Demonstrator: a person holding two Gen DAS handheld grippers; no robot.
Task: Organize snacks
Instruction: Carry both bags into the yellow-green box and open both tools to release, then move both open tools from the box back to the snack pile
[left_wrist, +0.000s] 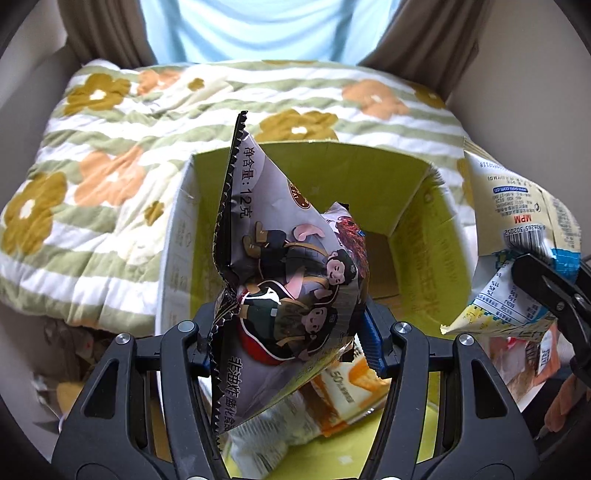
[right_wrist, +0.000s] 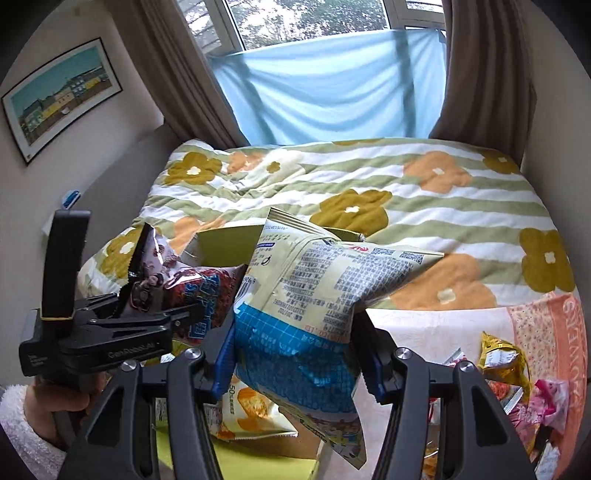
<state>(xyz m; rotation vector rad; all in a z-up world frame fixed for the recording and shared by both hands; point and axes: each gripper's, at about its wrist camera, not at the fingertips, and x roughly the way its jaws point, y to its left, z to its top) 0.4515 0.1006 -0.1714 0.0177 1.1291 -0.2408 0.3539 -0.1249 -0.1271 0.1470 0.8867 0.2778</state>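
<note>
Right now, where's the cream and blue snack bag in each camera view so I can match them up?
Left wrist view: the cream and blue snack bag is at the right edge, clamped in the right gripper.
Right wrist view: the same bag fills the centre foreground, pinched between the jaws.
Shared landmark: the green box on the floral quilt.
</note>
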